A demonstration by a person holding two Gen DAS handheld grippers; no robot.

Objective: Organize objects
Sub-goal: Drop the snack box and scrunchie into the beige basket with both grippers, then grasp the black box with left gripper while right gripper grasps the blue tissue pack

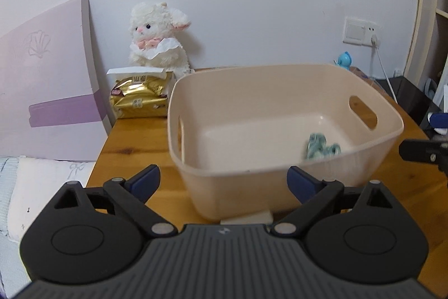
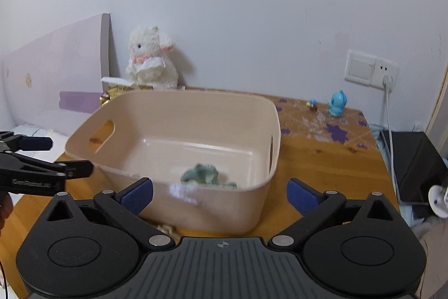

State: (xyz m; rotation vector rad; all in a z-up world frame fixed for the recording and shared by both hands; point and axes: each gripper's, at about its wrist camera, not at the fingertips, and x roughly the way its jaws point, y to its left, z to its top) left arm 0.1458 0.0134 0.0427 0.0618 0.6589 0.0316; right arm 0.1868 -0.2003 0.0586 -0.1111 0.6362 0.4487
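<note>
- The left gripper (image 1: 222,181) hangs before the near wall of the tub (image 1: 280,86); its jaws are spread wide with nothing between them.
- The right gripper (image 2: 219,194) is likewise released, at the tub's other side.
- A green thing (image 2: 205,175), perhaps a crumpled cloth, blurred, lies inside the tub on the bench (image 1: 134,147).
- A plush lamb (image 1: 158,38) sits by the wall.

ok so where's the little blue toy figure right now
In the right wrist view the blue toy figure stands at the table's far right, on the purple-flowered mat below the wall socket, beside a tiny dark figurine.
</note>
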